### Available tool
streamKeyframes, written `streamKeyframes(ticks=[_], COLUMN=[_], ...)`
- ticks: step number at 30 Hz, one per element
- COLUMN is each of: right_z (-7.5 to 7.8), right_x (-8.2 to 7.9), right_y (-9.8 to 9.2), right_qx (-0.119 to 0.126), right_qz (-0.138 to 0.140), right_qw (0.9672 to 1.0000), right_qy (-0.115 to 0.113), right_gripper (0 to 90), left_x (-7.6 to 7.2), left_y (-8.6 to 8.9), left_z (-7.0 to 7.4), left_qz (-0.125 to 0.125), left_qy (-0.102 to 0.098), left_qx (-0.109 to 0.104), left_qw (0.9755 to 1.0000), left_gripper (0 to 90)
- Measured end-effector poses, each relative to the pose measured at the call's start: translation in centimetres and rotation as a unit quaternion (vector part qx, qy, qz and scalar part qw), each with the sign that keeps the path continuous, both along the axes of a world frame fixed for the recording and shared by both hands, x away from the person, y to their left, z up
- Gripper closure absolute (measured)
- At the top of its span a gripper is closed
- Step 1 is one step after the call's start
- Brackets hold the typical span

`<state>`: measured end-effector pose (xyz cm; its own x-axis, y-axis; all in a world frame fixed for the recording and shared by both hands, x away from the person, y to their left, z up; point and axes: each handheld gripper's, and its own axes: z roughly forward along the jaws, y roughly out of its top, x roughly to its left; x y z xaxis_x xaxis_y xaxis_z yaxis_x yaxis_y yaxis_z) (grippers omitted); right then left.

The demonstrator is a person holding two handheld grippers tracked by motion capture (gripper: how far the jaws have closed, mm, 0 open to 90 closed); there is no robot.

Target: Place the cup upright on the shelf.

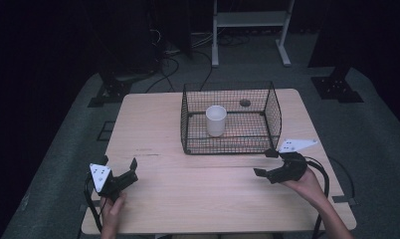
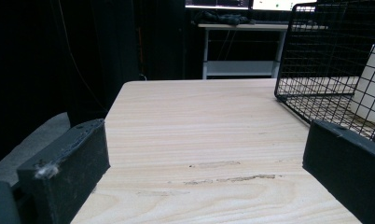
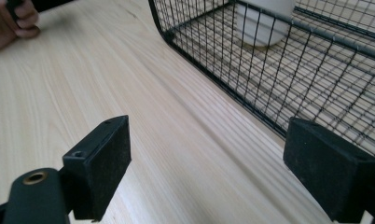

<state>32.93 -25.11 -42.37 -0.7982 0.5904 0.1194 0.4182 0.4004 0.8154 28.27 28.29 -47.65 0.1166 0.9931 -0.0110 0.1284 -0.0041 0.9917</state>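
White cup (image 1: 216, 120) stands upright inside the black wire basket (image 1: 231, 147), mouth open to the top, plain and slightly tapered toward the base. It sits left of the basket's centre, on the mesh floor, apart from all four walls. In my left gripper view the cup (image 2: 370, 86) shows through the basket's mesh (image 2: 316, 51). In my right gripper view only its lower part (image 3: 265, 21) is visible behind the basket wall (image 3: 213, 60). Basket is open-topped, rectangular, walls flaring slightly outward, resting flat. Relative to the basket, nothing else sits on its floor with the cup.
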Motion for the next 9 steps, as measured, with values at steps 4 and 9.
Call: streamKeyframes(ticks=[4, 9], right_z=[-0.7, -1.9], right_x=[-1.1, -3.1], right_y=[-0.2, -0.7], right_qx=[0.003, 0.024], right_qz=[-0.005, -0.024], right_qw=[1.0000, 0.9993], right_qy=[-0.006, -0.018], right_gripper=[14.4, 14.4], left_x=[0.0, 0.0], left_y=[0.0, -0.1], left_z=[0.0, 0.0], left_qz=[0.001, 0.000], left_qy=[0.001, 0.000], left_qx=[0.000, 0.001], left_qw=[1.0000, 1.0000], left_gripper=[0.0, 0.0])
